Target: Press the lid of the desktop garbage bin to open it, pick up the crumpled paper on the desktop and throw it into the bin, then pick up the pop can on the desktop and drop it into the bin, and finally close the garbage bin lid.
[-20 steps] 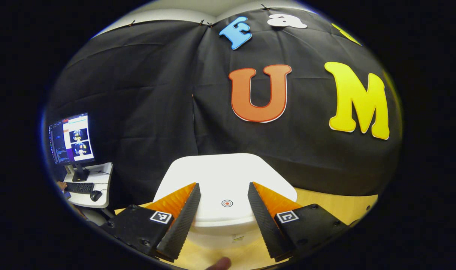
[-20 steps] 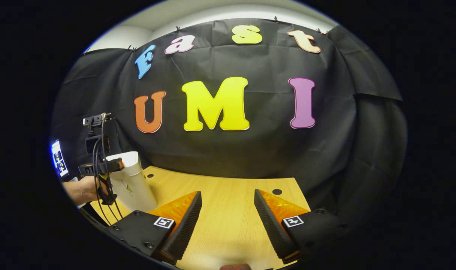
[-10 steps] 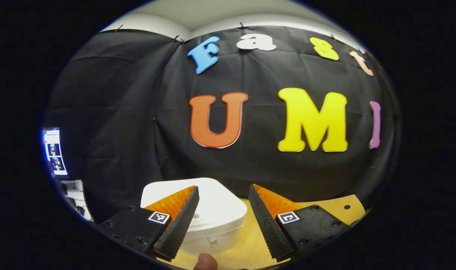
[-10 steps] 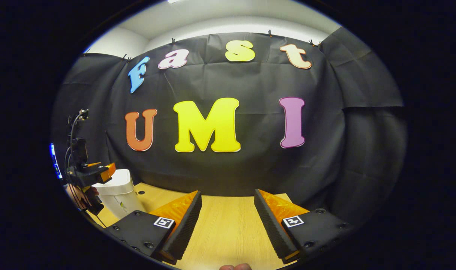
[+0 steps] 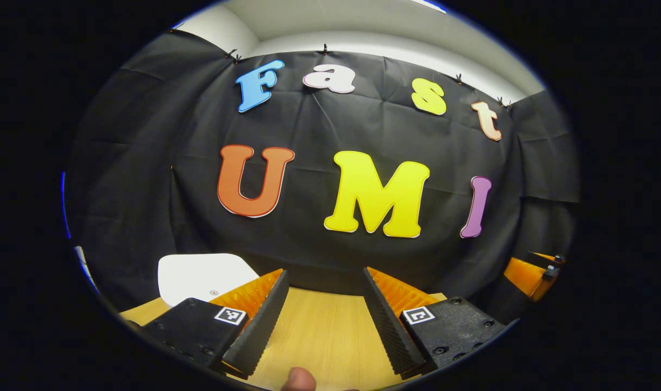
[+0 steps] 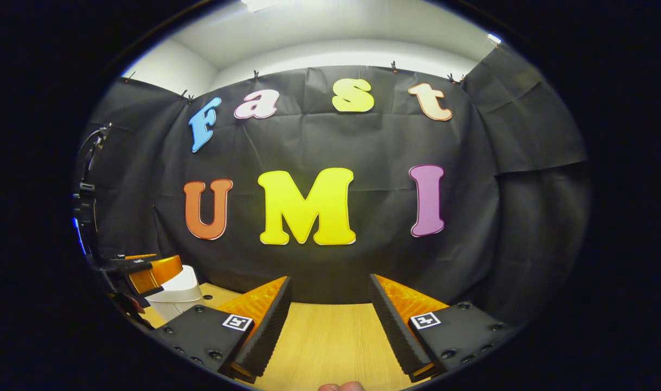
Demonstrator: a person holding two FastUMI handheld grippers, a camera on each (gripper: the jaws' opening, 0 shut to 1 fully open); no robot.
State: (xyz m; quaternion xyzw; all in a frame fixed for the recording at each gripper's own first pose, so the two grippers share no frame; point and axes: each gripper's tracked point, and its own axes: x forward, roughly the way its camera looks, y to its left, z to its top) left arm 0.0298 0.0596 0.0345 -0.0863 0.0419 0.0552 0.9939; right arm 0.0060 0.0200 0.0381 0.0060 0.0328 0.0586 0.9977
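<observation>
The white garbage bin stands at the lower left of the left gripper view, its lid down flat with a small round mark on top. My left gripper is open, to the right of the bin and apart from it, with bare wooden table between its fingers. In the right gripper view the bin sits far left, partly hidden by the left gripper. My right gripper is open over the table, holding nothing.
The black cloth wall closes off the back of the table in both views. The right gripper's body shows at the far right edge of the left gripper view. A small hole marks the tabletop near the bin.
My left gripper has swung right, off the bin's lid; the bin slid from between its fingers to the lower left. Both views tilted upward, and the lid stays down.
</observation>
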